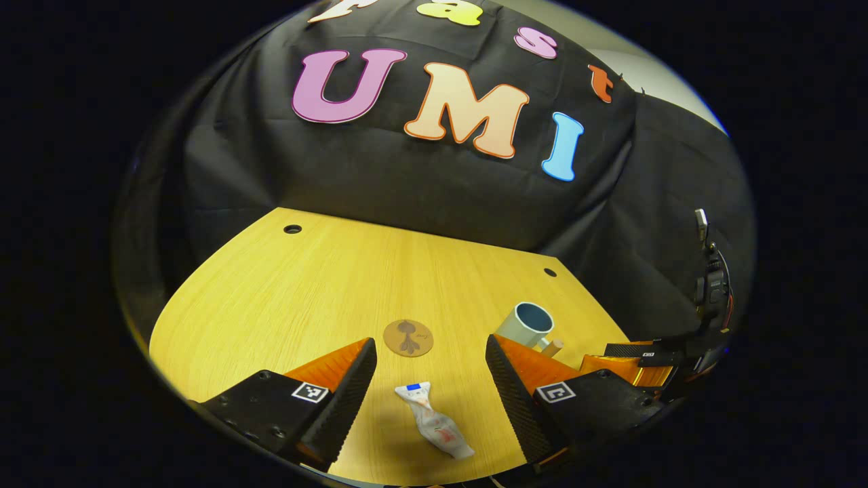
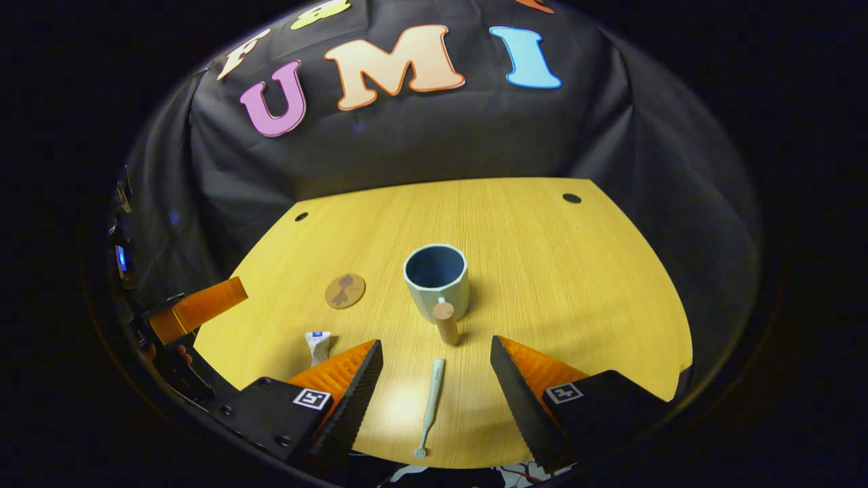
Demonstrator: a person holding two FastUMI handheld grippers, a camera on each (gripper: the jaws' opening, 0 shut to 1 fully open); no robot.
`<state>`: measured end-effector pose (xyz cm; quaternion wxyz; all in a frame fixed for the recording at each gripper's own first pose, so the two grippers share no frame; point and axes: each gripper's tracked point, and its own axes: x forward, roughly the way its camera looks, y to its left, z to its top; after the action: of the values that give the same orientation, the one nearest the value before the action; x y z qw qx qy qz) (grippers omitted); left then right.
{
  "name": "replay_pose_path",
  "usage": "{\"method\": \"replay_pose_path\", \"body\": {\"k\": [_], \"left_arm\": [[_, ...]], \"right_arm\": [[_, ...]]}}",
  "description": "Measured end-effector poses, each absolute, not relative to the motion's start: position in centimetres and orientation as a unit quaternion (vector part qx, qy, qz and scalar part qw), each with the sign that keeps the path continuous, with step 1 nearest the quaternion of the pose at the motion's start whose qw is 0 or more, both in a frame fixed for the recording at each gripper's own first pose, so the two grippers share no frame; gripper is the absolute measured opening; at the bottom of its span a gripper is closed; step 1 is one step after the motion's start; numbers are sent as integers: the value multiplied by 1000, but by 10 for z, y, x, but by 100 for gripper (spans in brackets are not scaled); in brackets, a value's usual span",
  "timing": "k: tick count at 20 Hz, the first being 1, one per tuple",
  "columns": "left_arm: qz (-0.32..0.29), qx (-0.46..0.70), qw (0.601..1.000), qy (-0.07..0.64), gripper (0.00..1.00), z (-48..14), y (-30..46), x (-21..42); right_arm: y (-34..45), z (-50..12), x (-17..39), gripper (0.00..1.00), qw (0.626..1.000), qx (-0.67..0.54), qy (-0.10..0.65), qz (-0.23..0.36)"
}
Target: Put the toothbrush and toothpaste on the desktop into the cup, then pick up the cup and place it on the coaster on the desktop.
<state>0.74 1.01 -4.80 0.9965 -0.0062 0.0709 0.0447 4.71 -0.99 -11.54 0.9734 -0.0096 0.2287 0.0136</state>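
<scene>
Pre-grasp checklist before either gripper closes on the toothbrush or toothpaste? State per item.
1. Left gripper open, toothpaste lying between its fingers: ok.
2. Right gripper open, toothbrush lying between its fingers: ok.
3. Cup upright, mouth open to receive items: ok.
4. Cup holds nothing yet: cannot tell, its bottom is in shade.
5. Coaster bare, lying apart from the cup: ok.
6. Fingers low enough to touch either item: cannot tell.
</scene>
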Motion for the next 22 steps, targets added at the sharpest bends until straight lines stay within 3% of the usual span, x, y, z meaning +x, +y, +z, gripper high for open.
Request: {"method": "replay_pose_path", "body": {"k": [1, 2, 9, 10, 13, 15, 16, 18, 20, 22], "left_arm": [[48, -9, 996, 74, 94, -51, 12, 5], [51, -13, 996, 76, 95, -54, 14, 4], [86, -37, 992, 88, 95, -72, 32, -17], [91, -43, 991, 89, 95, -74, 34, -21], [106, -61, 988, 92, 95, -81, 45, -31], [121, -66, 986, 93, 95, -86, 55, -35], [127, -67, 985, 95, 94, -88, 59, -38], [134, -71, 984, 95, 95, -90, 66, -41], [139, -75, 983, 96, 95, -92, 70, -42], [151, -78, 981, 92, 95, -92, 79, -41]], "right_arm": [[-12, -122, 49, 94, 970, -14, 242, 11], [-12, -130, 49, 99, 967, -19, 256, 9], [-1, -166, 65, 94, 939, -41, 340, 20], [-2, -172, 67, 99, 935, -48, 351, 14], [-1, -186, 74, 99, 922, -63, 381, 5], [-1, -198, 77, 94, 914, -70, 400, -3], [-1, -202, 78, 99, 911, -72, 406, -7], [-4, -208, 80, 94, 906, -79, 417, -12], [-8, -212, 84, 99, 901, -88, 425, -18], [-9, -219, 87, 90, 894, -86, 438, -22]]}}
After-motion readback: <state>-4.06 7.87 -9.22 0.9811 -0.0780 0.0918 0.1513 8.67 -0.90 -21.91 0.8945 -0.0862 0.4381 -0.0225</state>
